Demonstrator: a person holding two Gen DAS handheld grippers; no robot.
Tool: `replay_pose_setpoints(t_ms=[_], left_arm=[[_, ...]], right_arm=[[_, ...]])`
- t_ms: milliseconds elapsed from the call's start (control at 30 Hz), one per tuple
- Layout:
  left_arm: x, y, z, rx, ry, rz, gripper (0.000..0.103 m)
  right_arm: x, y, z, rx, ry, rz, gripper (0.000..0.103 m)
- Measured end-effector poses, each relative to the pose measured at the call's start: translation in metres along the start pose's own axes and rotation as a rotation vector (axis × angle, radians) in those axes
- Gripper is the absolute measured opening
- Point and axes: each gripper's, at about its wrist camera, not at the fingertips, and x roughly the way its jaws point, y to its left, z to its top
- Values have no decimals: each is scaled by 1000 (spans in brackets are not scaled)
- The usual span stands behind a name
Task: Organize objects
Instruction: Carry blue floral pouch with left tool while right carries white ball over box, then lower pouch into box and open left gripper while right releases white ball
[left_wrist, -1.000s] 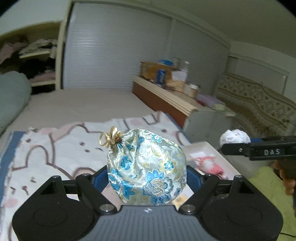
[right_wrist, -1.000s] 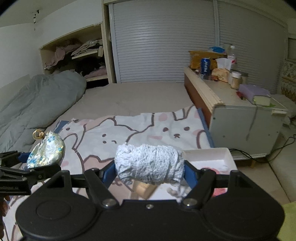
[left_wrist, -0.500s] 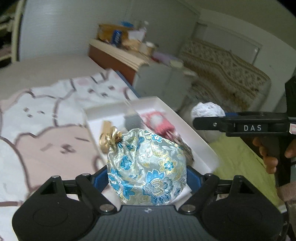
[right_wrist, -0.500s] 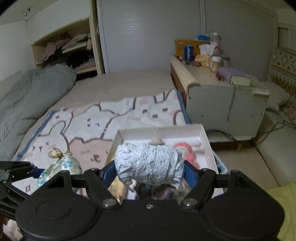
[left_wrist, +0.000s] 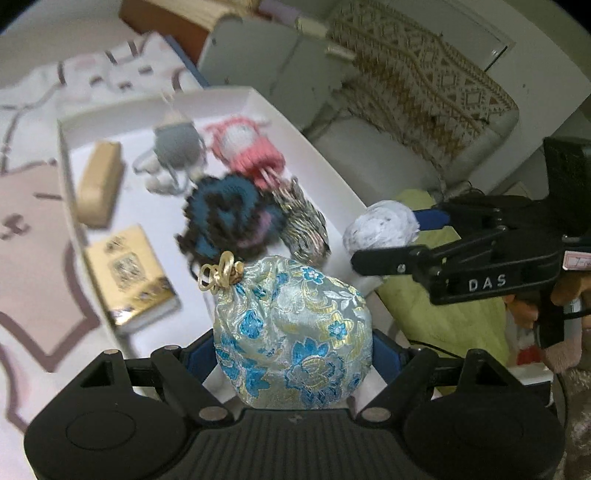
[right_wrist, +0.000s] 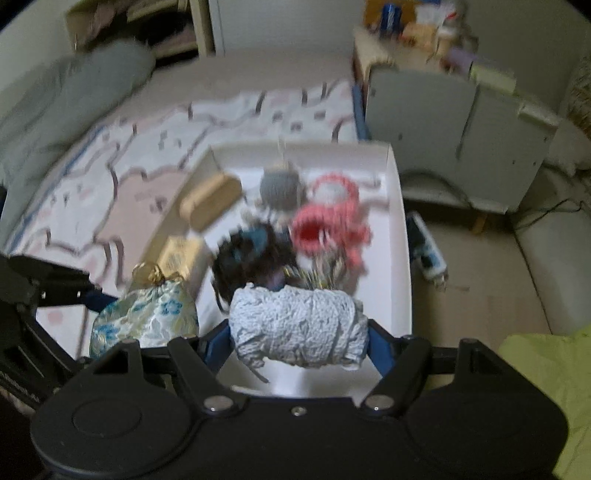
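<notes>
Both grippers loaded, poised over the near end of the white box.

The left gripper (left_wrist: 293, 341) has its jaws clenched on the brocade pouch (left_wrist: 291, 332), knot uppermost; the right gripper (right_wrist: 299, 332) grasps the white yarn roll (right_wrist: 297, 325), long axis crosswise between its jaws. The white box (right_wrist: 400, 236) lies just ahead and below both, on the bed; the roll hangs over its bare near right corner, the pouch over its near left. Farther in sit knitted toys (left_wrist: 243, 151).
</notes>
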Motion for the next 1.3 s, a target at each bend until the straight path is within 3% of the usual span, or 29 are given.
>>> replay_pose_setpoints(t_ms=[100,267,433,533,733,967,1033,1133,1300], left_arm=[[16,7,8,-46,30,-14,84],[38,20,18,-90,69,-4,84],[52,34,27,-115,53,42,84],[54,39,35,-118,19,69,84],[51,43,42,-85,-10,99,84],[45,22,22,93,43,108,85],[43,18,16,120,41,121,86],[39,13,14,129,27,143,99],[25,9,16,127,-1,160,100]], right_arm=[[10,-5,0,-13,68,48,75],[31,-7,2,-62,151,51,75],[52,-12,1,-64,194,41,75],[59,-17,0,-57,189,18,75],[60,-24,10,-3,83,-30,75],[58,-21,8,-42,120,-35,76],[55,-23,6,-18,135,-32,80],[48,-26,4,28,120,-32,92],[35,-28,5,76,87,-39,95]])
